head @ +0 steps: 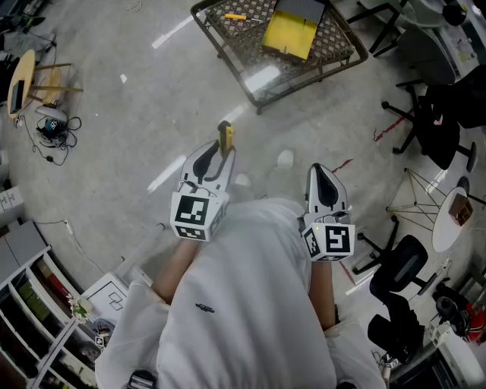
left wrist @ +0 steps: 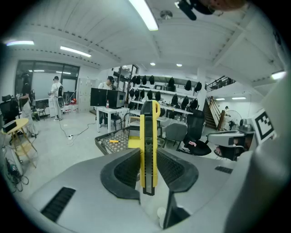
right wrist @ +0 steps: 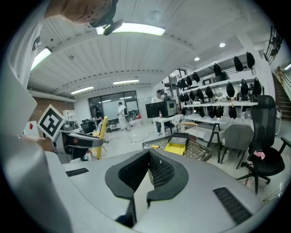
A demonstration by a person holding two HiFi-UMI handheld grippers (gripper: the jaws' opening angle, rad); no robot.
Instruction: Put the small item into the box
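My left gripper (head: 219,154) is shut on a yellow and black utility knife (head: 225,136), which stands up between the pads (left wrist: 148,150) and juts past the fingertips. The right gripper (head: 323,174) is held beside it at chest height, its jaws shut with nothing between them (right wrist: 149,157). Ahead on a low wicker table (head: 334,47) lies an open yellow box (head: 291,32), far from both grippers. The same yellow box (left wrist: 134,139) shows behind the knife in the left gripper view, and the box (right wrist: 175,148) shows beyond the right jaws. A small yellow tool (head: 235,16) lies on the table near the box.
Black office chairs (head: 437,125) and a small round table (head: 458,216) stand to the right. Shelves (head: 34,304) fill the lower left, with cables (head: 50,131) and a stool on the floor at left. Desks with monitors (left wrist: 107,98) and people stand far off.
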